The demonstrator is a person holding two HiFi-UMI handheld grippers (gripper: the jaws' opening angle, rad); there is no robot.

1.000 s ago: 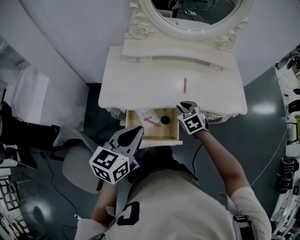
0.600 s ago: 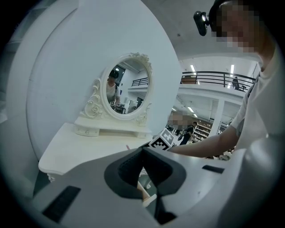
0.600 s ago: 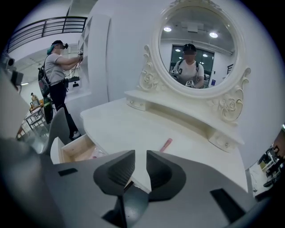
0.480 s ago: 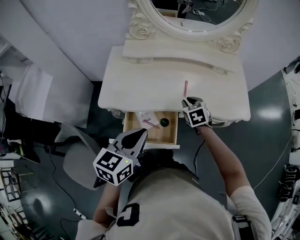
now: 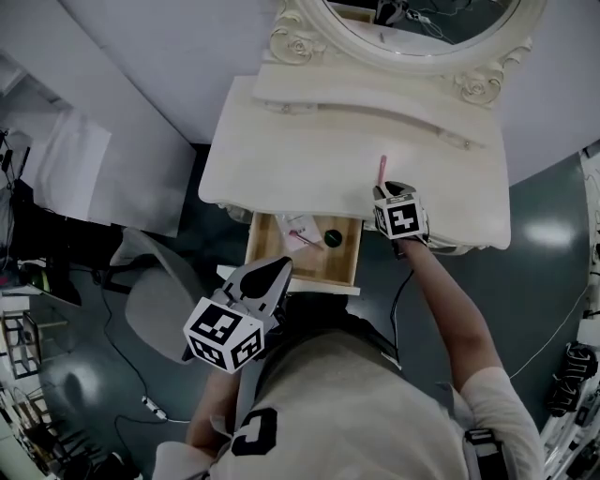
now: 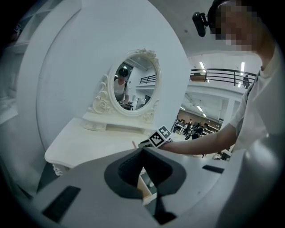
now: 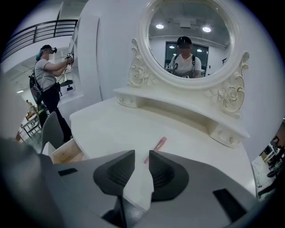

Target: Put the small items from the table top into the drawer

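A white dressing table [image 5: 281, 159] with an oval, carved-frame mirror [image 5: 412, 28] fills the top of the head view. Its drawer [image 5: 258, 242] is pulled out under the front edge, at about 6 o'clock from the table's middle.

1 thin pink stick [image 5: 382, 169] lies on the table top toward the right side, well clear of the drawer, at roughly 1 o'clock from it. Inside the drawer are a small black round item [image 5: 332, 239] near its right wall and some pink-and-white pieces [image 5: 302, 230] at 9 o'clock from it; what these pieces are cannot be made out.

The right gripper [image 5: 389, 190] is over the table's front right part, pointing downward with its tips just short of the stick, which sits at 12 o'clock from them. In the right gripper view its 2 jaws stand apart with a clear gap. Only bare table top shows in that gap, and the stick's near end lies just beyond it, touching neither jaw.

The left gripper [image 5: 278, 264] hangs in front of the drawer, at about 7 o'clock from it, off the table. In the left gripper view its jaw tips meet, closed on nothing, and a piece of the drawer shows through the hollow behind the tips.

A grey chair [image 5: 155, 309] stands at 9 o'clock from the left gripper.
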